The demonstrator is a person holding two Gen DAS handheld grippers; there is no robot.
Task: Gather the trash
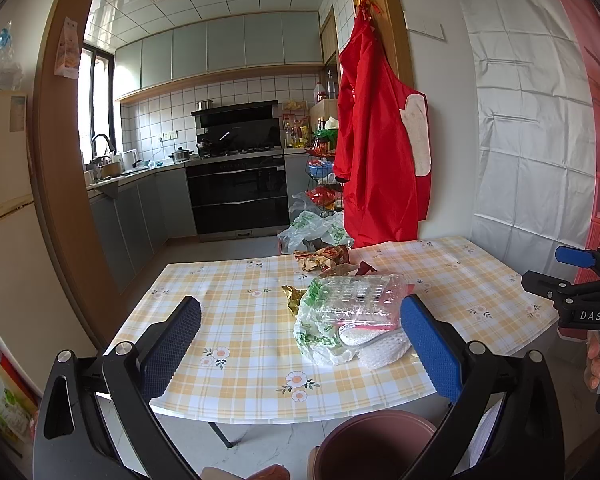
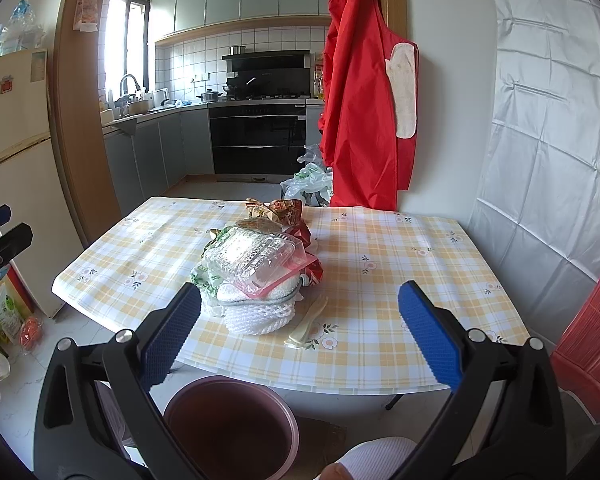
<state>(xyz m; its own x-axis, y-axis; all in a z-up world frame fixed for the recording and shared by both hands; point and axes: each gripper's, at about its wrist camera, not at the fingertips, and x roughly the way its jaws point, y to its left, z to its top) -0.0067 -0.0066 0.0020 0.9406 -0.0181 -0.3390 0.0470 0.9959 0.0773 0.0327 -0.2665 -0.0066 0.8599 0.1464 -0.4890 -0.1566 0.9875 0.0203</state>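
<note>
A heap of trash lies on the checked table: a clear plastic clamshell box, a green-printed plastic bag, white foam netting, crumpled snack wrappers and a pale plastic spoon. A brown bin stands on the floor below the table's near edge. My left gripper hovers open before the heap, holding nothing. My right gripper is open too, above the bin, facing the heap.
A red apron hangs on the door frame behind the table. Plastic bags lie on the kitchen floor beyond. A fridge stands at the left. A red chair is at the right.
</note>
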